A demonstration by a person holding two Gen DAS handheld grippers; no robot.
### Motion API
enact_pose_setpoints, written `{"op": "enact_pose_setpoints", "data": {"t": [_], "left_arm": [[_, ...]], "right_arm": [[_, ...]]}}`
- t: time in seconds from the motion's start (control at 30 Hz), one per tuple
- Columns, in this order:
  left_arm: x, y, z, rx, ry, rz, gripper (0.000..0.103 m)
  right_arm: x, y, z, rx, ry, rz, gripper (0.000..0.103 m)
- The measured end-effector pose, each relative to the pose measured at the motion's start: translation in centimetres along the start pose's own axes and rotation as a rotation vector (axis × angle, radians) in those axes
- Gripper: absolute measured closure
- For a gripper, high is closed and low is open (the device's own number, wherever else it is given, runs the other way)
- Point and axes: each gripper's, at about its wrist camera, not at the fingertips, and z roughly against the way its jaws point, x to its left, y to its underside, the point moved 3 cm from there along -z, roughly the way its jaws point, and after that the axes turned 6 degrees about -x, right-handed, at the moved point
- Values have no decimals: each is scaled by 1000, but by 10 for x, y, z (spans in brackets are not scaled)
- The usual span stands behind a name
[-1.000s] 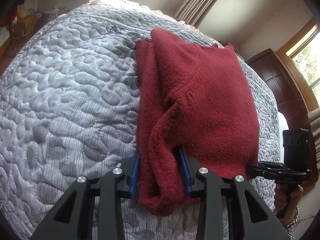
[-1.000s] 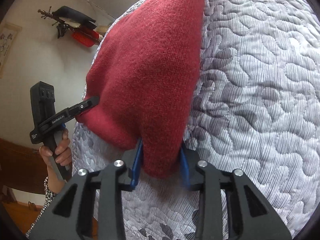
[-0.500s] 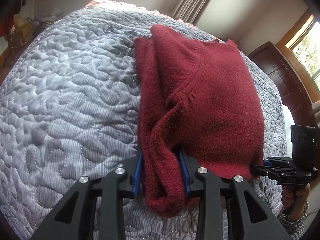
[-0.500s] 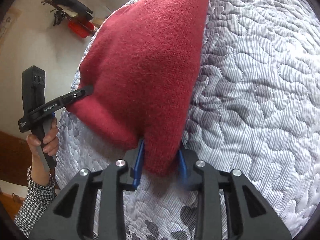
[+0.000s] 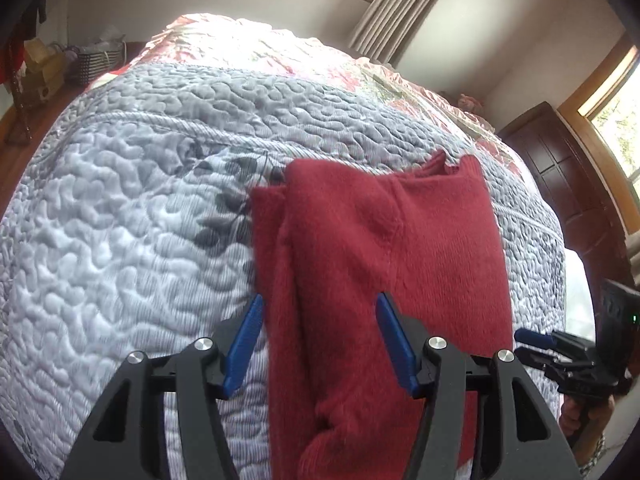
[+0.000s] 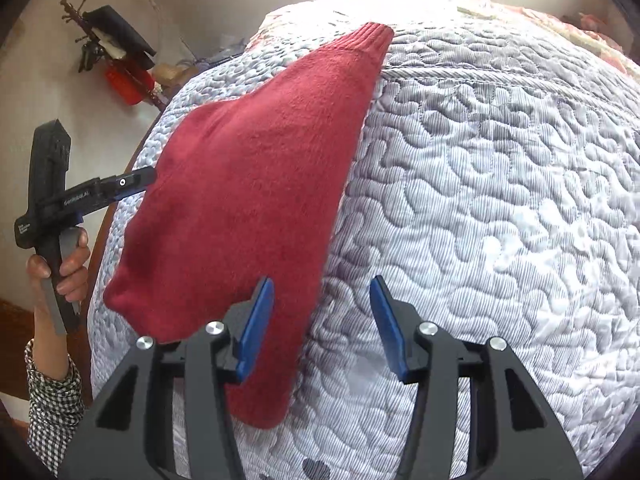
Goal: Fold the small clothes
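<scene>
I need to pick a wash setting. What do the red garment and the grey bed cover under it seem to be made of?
Red garment: looks like a soft, fuzzy knit, perhaps wool or acrylic; matte nap, ribbed cuff.
Grey bed cover: quilted woven fabric, likely cotton or polyester; fine ribbed weave, puffy meander stitching, slight sheen.

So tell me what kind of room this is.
Most likely a bedroom: a grey quilted bedspread covers a wide bed, beige pleated curtains hang by a wood-framed window, and a folded red knit sweater lies on the bedspread.
</scene>
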Motion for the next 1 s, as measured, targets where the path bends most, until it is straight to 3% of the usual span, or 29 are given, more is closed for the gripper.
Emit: {"op": "enact_pose_setpoints", "data": {"t": [0.2, 0.23, 0.27, 0.47, 0.63, 0.7, 0.8, 0.87, 0.93, 1.0], "left_arm": [[1, -27, -22, -25, 3, 44, 64], [0, -28, -24, -28, -7, 34, 80], [-1, -28, -25, -27, -11, 28, 86], [12, -27, 1, -125, -6, 66, 94], [30, -14, -24, -43, -42, 91, 93], [26, -14, -20, -42, -25, 74, 89], [24, -13, -6, -28, 1, 65, 71], [21, -9, 6, -16, 58, 48, 36], [18, -2, 15, -15, 74, 15, 28], [18, 6, 13, 24, 102, 1, 27]], "right_arm": [[-11, -4, -9, -7, -30, -10, 47], [-9, -2, -11, -7, -30, -10, 46], [-10, -2, -13, -5, -30, -10, 46], [1, 1, -17, -19, -26, 12, 45], [10, 0, -25, -13, -17, 10, 45], [12, -1, -24, -10, -2, 18, 45], [18, -5, -17, -14, -5, 20, 45], [20, -9, -9, -23, -31, 7, 45], [19, -11, -4, -29, -50, 4, 43], [20, -15, -4, -23, -45, 3, 41]]}}
